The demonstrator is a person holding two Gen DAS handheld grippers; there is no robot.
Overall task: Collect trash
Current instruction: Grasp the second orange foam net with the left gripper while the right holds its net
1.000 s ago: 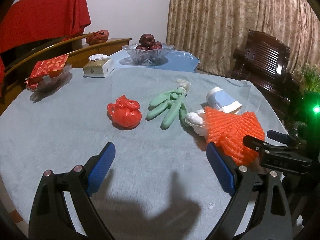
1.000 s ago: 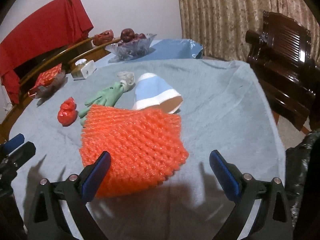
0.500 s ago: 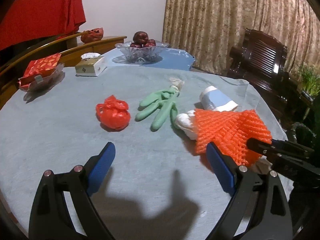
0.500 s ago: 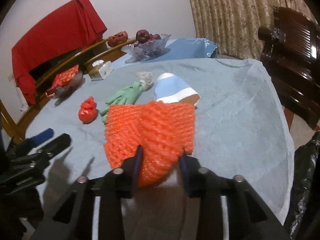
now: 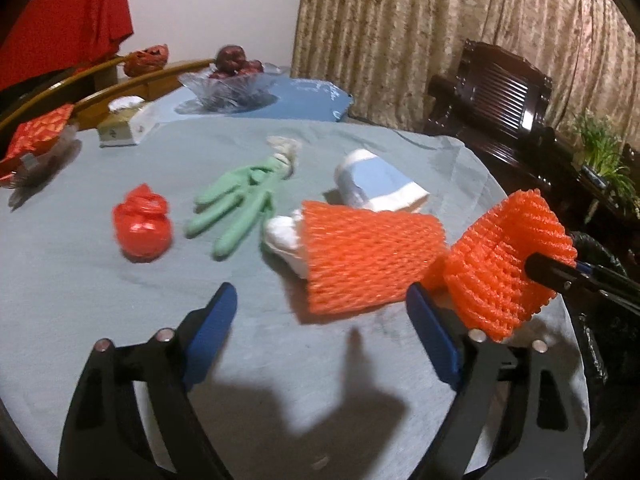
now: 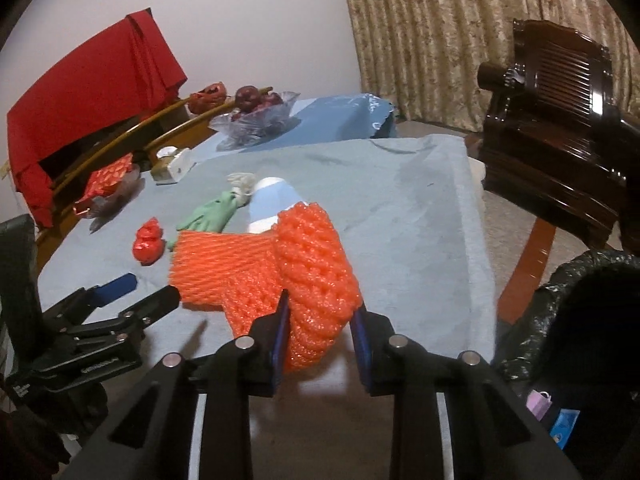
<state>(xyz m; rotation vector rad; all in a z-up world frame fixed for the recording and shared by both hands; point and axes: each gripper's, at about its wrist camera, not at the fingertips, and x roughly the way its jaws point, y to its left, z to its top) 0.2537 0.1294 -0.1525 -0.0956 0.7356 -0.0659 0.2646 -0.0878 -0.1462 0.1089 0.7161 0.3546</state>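
My right gripper [image 6: 320,340] is shut on an orange foam net [image 6: 316,272] and holds it lifted off the grey-blue cloth [image 6: 400,208]. The same held net [image 5: 504,256] shows at the right of the left wrist view. A second orange net [image 5: 368,256] lies flat on the table. My left gripper [image 5: 320,312] is open with its jaws closing, and that net's near edge lies just ahead of its tips, untouched. Farther back lie a white tissue wad [image 5: 284,236], a green glove [image 5: 240,200], a red knotted bag [image 5: 142,226] and a blue-and-white paper cup [image 5: 376,184].
A bin lined with a black bag [image 6: 580,320] stands off the table's right edge. At the back sit a glass fruit bowl [image 5: 230,84], a tissue box [image 5: 124,124] and a dish with a red packet [image 5: 36,140]. A dark wooden chair [image 5: 500,100] stands right.
My right gripper shut on the top orange net and lifted it to the right, uncovering a second net beneath. My left gripper moved in toward the nets and its jaws narrowed slightly.
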